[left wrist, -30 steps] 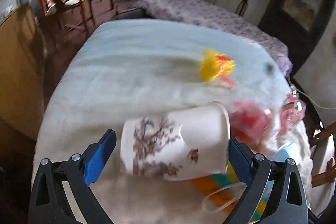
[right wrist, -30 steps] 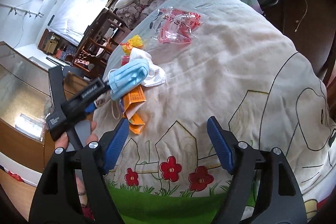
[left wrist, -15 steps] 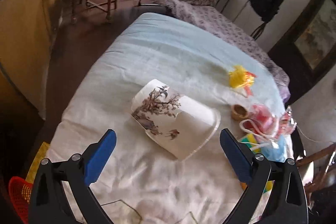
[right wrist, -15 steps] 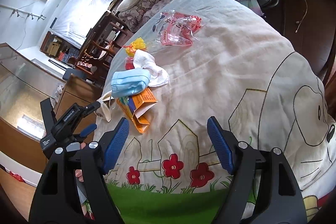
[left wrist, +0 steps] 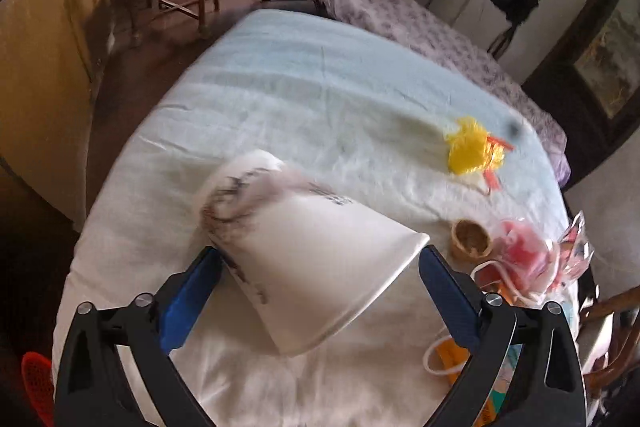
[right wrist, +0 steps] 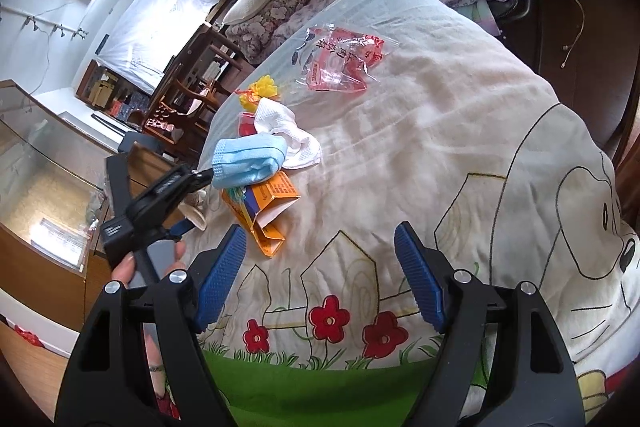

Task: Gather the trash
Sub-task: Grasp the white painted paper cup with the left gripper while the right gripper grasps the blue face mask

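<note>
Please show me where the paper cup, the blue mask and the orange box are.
paper cup (left wrist: 320,255), left wrist view, its side wall
blue mask (right wrist: 248,165), right wrist view, its pleated middle
orange box (right wrist: 276,191), right wrist view, its printed top face

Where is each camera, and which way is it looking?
Left wrist: rides on the left gripper, looking along its blue fingers at a paper cup lying on its side between them on the bed; only the gripper shows.
Right wrist: rides on the right gripper, looking over the cartoon blanket at the blue face mask and orange box; the left gripper and its hand show too.
Shared: both see the yellow wad and the red plastic bag.
</note>
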